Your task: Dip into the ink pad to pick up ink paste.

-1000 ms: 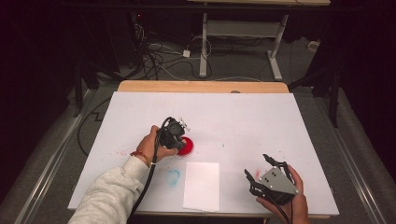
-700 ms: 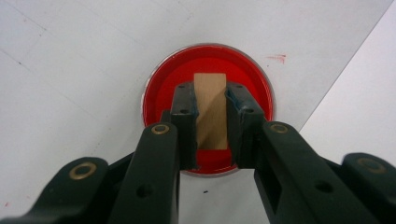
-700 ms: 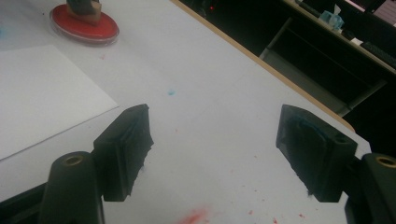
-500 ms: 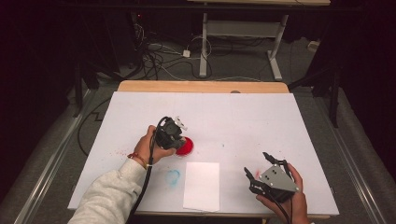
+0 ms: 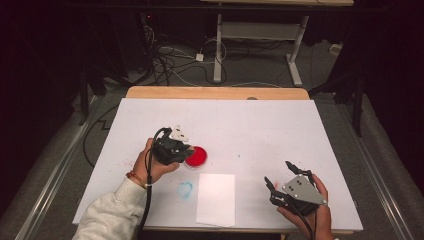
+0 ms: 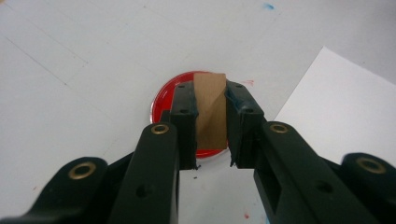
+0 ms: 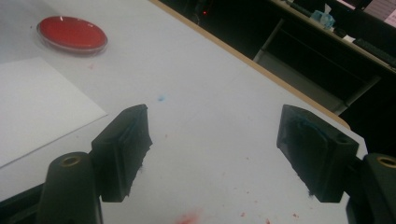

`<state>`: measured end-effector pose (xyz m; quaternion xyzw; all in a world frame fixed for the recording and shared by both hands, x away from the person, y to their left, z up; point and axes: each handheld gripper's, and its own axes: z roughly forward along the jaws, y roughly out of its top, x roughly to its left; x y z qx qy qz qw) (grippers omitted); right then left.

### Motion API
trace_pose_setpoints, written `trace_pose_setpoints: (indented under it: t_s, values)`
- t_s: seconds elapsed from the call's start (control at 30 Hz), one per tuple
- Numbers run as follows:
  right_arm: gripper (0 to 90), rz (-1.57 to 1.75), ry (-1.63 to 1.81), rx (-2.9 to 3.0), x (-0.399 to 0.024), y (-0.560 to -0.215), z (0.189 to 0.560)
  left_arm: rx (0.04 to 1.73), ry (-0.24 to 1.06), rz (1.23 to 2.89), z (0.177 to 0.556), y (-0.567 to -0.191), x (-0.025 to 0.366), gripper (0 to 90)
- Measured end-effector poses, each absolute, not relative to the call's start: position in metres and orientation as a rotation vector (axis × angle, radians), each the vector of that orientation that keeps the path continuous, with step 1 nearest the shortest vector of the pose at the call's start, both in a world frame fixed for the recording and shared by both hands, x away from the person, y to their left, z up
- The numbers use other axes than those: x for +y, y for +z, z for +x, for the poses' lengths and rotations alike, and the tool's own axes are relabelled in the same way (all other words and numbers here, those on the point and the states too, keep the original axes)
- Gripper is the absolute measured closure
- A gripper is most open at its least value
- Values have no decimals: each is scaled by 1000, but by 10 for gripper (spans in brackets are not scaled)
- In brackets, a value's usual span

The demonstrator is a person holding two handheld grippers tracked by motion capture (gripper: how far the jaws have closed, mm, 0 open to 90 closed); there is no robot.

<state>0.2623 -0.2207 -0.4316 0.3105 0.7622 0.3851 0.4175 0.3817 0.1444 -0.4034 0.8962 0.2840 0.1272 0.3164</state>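
My left gripper hangs just over the left rim of a round red dish in the middle of the white table. In the left gripper view my left gripper is shut on a small brown block, which stands upright between the jaws above the red dish. At the near right, my right gripper rests in a hand and stands open. In the right gripper view my right gripper has nothing between its wide-apart jaws, and the red dish lies far off at the upper left.
A white sheet of paper lies at the near edge, just below the dish. A blue smear marks the table left of the sheet. A wooden strip runs along the far edge of the white table top.
My left gripper has risen a little and drawn slightly left from the red dish, the brown block still between its jaws. The right gripper has stayed still.
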Motion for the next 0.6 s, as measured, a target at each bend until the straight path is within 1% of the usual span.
trace_pose_setpoints:
  t_s: [0.2,0.6]
  values:
    - [261,771,969,1931,-220,-434,264,750,347,2324,375,-392,156,736]
    - [261,782,981,1920,-222,-432,261,727,360,2310,372,-376,155,736]
